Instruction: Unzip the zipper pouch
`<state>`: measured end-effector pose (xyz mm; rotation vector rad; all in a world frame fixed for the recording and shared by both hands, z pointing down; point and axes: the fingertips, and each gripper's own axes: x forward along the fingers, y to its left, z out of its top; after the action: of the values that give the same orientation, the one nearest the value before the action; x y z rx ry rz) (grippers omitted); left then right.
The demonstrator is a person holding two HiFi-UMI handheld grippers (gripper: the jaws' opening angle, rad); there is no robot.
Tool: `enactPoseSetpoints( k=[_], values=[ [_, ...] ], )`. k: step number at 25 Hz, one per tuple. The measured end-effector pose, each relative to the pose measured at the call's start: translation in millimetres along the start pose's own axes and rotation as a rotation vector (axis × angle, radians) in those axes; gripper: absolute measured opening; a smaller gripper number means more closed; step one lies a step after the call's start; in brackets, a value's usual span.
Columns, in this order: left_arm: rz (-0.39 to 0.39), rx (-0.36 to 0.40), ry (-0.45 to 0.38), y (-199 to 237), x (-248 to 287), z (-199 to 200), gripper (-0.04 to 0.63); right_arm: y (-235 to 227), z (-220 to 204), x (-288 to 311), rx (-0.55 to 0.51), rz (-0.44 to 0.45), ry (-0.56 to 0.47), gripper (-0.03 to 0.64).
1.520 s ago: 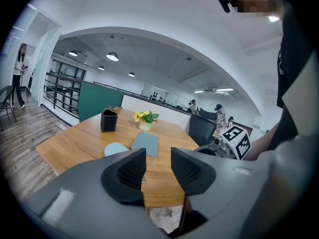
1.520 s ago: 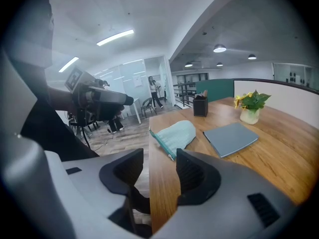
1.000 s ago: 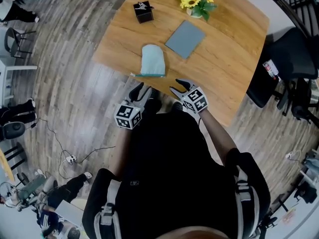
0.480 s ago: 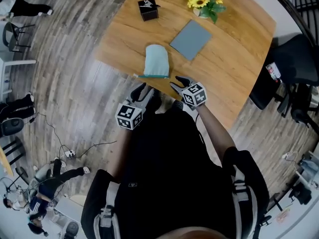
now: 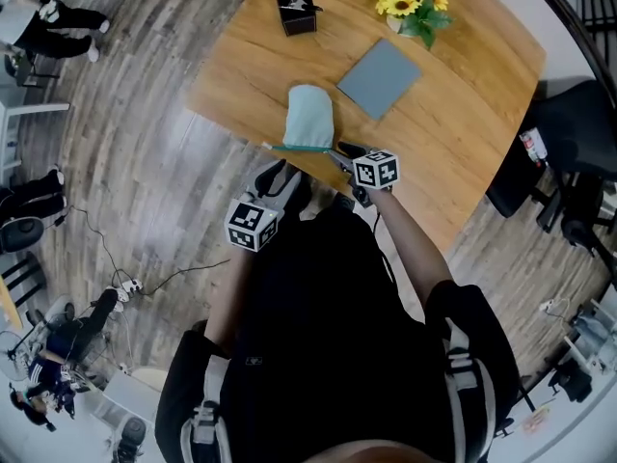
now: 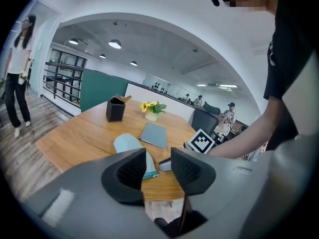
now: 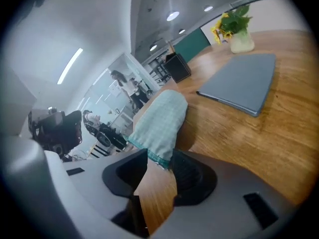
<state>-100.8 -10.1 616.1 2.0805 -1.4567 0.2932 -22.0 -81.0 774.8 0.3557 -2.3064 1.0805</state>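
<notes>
The pouch [image 5: 310,119] lies at the desk's [image 5: 463,133] near edge. The right gripper [image 5: 339,152], jaws just closing, straddles its zipper corner unpinched; the left gripper [image 5: 282,174] waits released, empty. Next, probably: pinch the pull.

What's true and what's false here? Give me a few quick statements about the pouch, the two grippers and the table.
1. The pale green fabric zipper pouch lies on the wooden table. True.
2. The right gripper is clamped on the pouch. False: its jaws have just been closing but stand apart, the pouch's zipper corner between them.
3. The left gripper holds the pouch. False: its jaws are apart and empty, short of the table edge.
4. A flat grey notebook lies beside the pouch. True.
</notes>
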Motion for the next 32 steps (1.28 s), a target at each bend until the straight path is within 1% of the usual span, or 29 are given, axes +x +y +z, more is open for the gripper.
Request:
enactPoseSetpoints(
  k=[2,3,7,12,15,17,20,22,24,26,32],
  values=[
    [0.002,0.001,0.006,2,0,0,0.153,-5,2,4,0.067,0.007,-0.011,0.153],
    [0.002,0.001,0.008,3,0,-1,0.153,-7,3,6,0.082,0.006,-0.012,0.155],
    [0.008,0.0,0.015,7,-1,-3,0.153,-10,1,15,0.068,-0.001,0.013,0.163],
    [0.012,-0.002,0.019,10,-3,-3,0.153,-7,6,23,0.053,-0.004,0.02,0.155],
    [0.014,-0.002,0.017,12,-5,-3,0.152,-7,7,28,0.064,-0.017,0.043,0.15],
    [0.016,-0.003,0.016,13,-5,-3,0.152,-9,6,33,0.097,-0.024,0.056,0.142],
    [0.018,-0.005,0.016,15,-7,-3,0.152,-12,6,35,0.151,-0.04,0.074,0.095],
    [0.017,-0.006,0.017,15,-8,-4,0.152,-11,5,36,0.214,-0.017,0.074,0.055],
    [0.016,-0.007,0.016,15,-9,-5,0.15,-8,5,35,0.287,0.026,0.053,0.025],
    [0.015,-0.007,0.013,16,-10,-5,0.15,-2,9,33,0.326,0.064,0.024,0.02],
    [0.006,-0.003,0.007,13,-13,-4,0.147,23,25,20,0.387,0.166,-0.078,0.012]
  ],
)
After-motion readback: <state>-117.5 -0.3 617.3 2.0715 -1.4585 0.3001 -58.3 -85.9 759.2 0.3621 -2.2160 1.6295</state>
